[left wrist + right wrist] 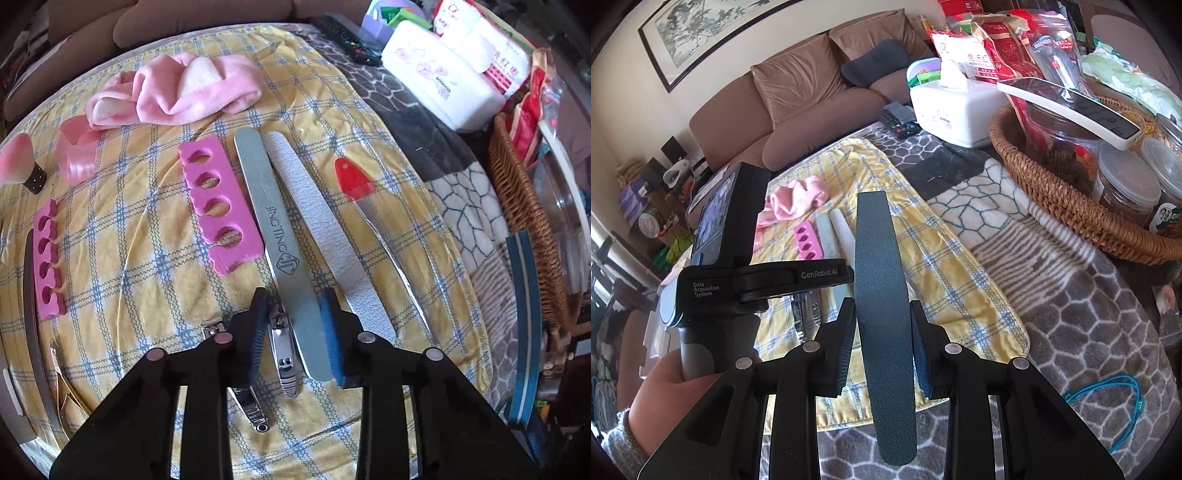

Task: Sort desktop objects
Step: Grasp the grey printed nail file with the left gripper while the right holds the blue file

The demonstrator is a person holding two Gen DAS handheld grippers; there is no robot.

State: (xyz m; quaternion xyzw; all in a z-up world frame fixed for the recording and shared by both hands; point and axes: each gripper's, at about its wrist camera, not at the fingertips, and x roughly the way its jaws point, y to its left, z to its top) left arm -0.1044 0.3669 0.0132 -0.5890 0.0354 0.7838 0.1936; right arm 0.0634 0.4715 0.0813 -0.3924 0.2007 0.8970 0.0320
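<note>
— So, what do the jaws have?

— The right gripper (882,345) pinches a dark nail file (881,295), held lengthwise; its near tip is cut off from view by the gripper body. The left gripper (293,332) stands spread over the near ends of a grey nail file (280,240) and a nail clipper (282,350), closed on nothing.

— Anything hidden?

— A second clipper (247,402) is half covered by the left finger. Farther out lie a speckled file (325,236), a red-tipped tool (364,199) and a pink toe separator (218,203).

— Room at the edges?

— The yellow checked cloth (129,240) is bare at near right; a wicker basket (1071,206) crowds the far right of the surface.
</note>
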